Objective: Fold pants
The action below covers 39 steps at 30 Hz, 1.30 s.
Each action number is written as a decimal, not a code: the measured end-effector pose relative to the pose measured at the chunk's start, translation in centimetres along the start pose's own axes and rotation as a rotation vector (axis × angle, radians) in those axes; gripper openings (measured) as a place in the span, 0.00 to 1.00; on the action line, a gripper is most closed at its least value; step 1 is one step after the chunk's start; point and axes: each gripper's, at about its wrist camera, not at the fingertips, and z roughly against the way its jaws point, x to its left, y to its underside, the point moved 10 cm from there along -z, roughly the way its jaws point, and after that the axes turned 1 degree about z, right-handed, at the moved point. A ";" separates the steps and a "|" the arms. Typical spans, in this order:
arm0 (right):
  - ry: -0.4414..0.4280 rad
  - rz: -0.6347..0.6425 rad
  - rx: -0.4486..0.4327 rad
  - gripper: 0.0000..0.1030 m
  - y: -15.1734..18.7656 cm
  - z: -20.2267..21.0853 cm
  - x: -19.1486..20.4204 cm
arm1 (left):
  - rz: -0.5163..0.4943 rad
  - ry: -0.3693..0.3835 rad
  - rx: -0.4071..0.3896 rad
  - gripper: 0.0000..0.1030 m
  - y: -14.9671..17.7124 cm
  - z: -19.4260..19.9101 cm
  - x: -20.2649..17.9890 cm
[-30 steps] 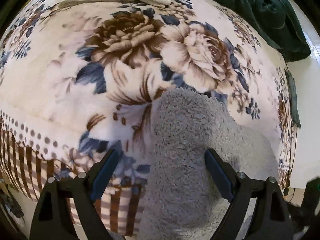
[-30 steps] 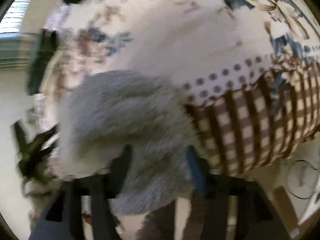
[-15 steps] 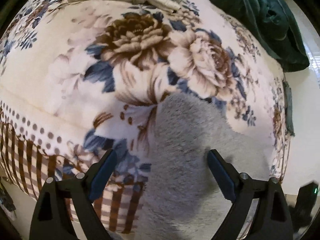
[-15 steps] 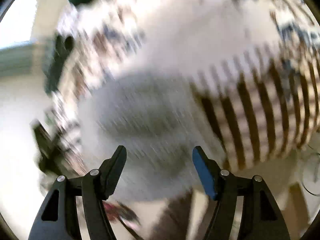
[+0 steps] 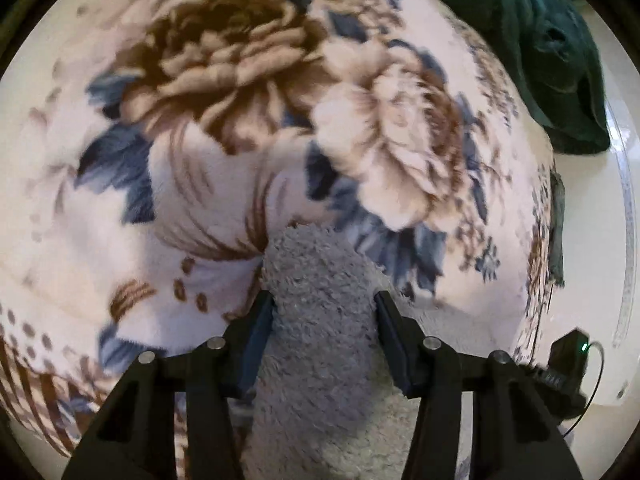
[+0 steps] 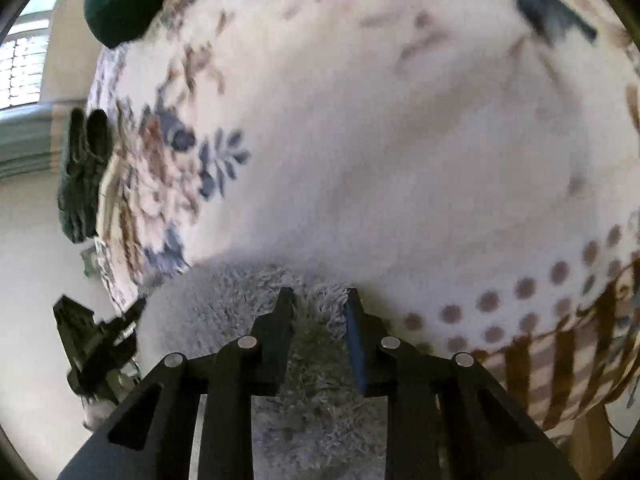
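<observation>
Pants (image 5: 324,312) of grey, shaggy fleece lie on the flowered blanket (image 5: 224,128), at the blanket's near edge, where its dotted and checked border begins. We see one such garment; its pile is long and curly, pale grey, with no pattern. In the left wrist view a rounded end of it reaches up toward the two large printed roses of the blanket. In the right wrist view (image 6: 224,296) the same fleece is bunched into a ridge against the white middle of the blanket.

We hold two grippers. The left gripper (image 5: 325,304) has just been closing, its jaws stand at a middle width, and both blue pads press into the sides of the grey fleece. The right gripper (image 6: 319,300) has also just been closing; its jaws are narrow now and pinch a small fold of the fleece between them.

We count one blanket. Dark green cloth (image 5: 532,40) lies at the far right corner of the blanket in the left view, and two dark green socks (image 6: 82,172) hang over the blanket's left edge in the right view. Beyond the blanket's left edge, the right view also shows the left gripper (image 6: 92,344) from the side.
</observation>
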 end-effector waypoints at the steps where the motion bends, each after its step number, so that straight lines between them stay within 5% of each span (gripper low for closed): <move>1: 0.019 0.023 0.015 0.26 0.2 -0.4 0.1 | 0.015 0.010 0.005 0.48 0.0 0.0 0.1; 3: 0.037 0.049 0.018 0.30 0.4 0.1 0.3 | 0.040 0.045 0.008 0.50 0.2 0.7 -0.1; 5: 0.016 0.035 0.022 0.50 1.0 1.6 0.4 | 0.062 0.073 0.022 0.58 0.8 2.0 -0.5; 7: -0.044 0.027 -0.004 0.97 2.4 3.8 0.7 | 0.066 0.133 -0.017 0.84 1.3 4.0 -1.1; 8: -0.078 0.022 -0.022 1.00 3.5 4.9 0.6 | 0.056 0.161 -0.033 0.88 1.8 4.9 -1.5; 12: -0.145 -0.035 -0.003 1.00 9.6 5.3 -1.2 | 0.014 0.265 -0.038 0.95 5.1 6.7 -2.6; 18: -0.286 -0.134 0.083 1.00 16.6 -0.4 -3.3 | 0.036 0.245 0.050 0.98 9.7 4.0 -0.4; 23: -0.493 -0.243 0.138 1.00 18.5 -6.2 -2.2 | 0.079 0.263 0.101 0.99 11.4 2.3 1.8; 30: -0.587 -0.276 0.122 1.00 18.3 -8.2 -1.1 | 0.143 0.390 0.161 1.00 11.9 1.2 2.0; 35: -0.523 -0.212 0.044 0.74 19.3 -6.6 0.1 | 0.072 0.398 0.127 0.96 11.8 2.4 0.2; 37: -0.499 -0.189 0.012 0.60 19.8 -5.6 0.6 | 0.024 0.404 0.107 0.79 11.8 3.1 -0.8; 39: -0.489 -0.182 -0.014 0.55 20.1 -4.8 1.0 | 0.010 0.425 0.090 0.65 11.9 3.9 -1.2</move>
